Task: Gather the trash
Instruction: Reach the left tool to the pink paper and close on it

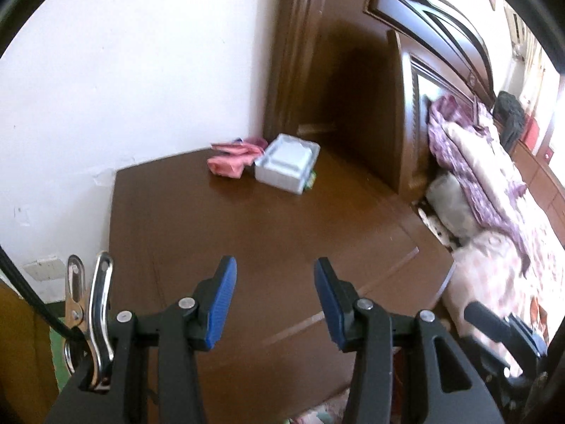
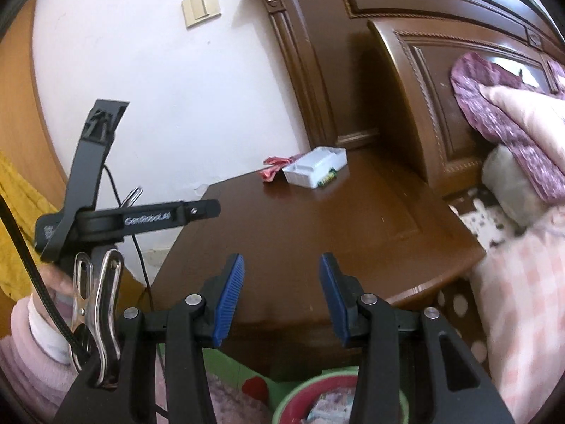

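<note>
One brand can be read: "GenRobot.AI", in pale letters along the black arm of the left gripper, seen side-on in the right wrist view. A second small pale mark sits on the rear end of that same black body, too blurred to read. The green-edged item beside the white foam tray carries print too small to make out.
</note>
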